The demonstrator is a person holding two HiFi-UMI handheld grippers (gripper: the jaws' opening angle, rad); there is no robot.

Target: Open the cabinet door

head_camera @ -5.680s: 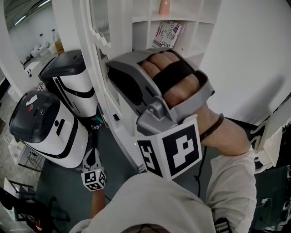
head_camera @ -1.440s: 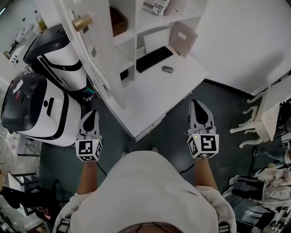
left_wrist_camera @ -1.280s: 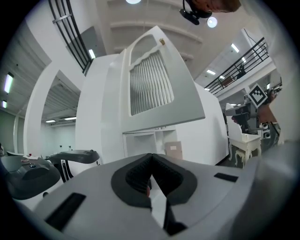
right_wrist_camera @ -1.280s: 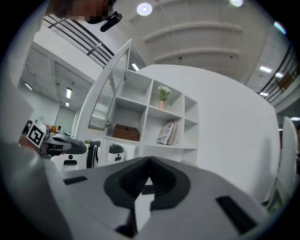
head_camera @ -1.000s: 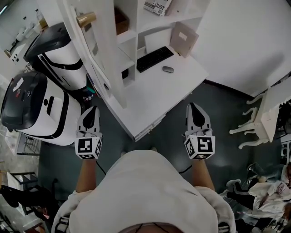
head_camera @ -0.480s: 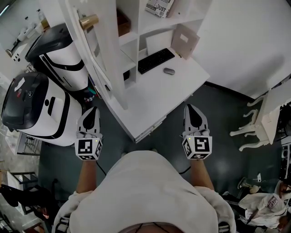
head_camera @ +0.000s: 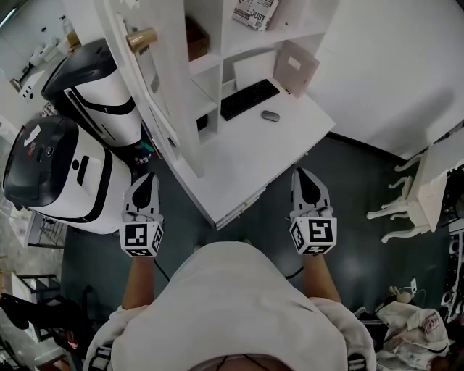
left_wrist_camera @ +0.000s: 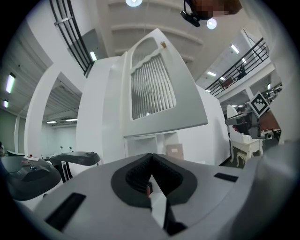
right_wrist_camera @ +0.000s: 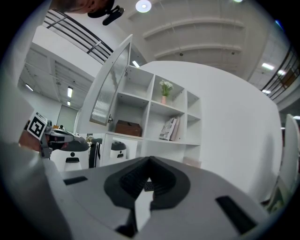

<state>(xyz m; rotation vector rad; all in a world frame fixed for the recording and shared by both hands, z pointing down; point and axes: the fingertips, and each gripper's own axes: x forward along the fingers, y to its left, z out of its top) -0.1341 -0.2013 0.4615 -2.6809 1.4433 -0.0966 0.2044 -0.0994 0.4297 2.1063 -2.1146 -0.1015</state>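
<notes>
Holding both tools low in front of the desk point(head_camera: 239, 159), I have the left gripper point(head_camera: 144, 182) and the right gripper point(head_camera: 304, 178) each pressed together on nothing. The cabinet door point(head_camera: 170, 109) stands swung wide, its brass knob point(head_camera: 141, 38) out toward the white robots point(head_camera: 69, 177). My worry is that lifting the left tool carelessly would clip the door's edge and swing it back. Inside, one compartment holds a brown box point(head_camera: 193, 35), and the next along holds what look like books point(head_camera: 255, 10). A keyboard point(head_camera: 249, 98) and mouse point(head_camera: 270, 115) sit on the desk.
</notes>
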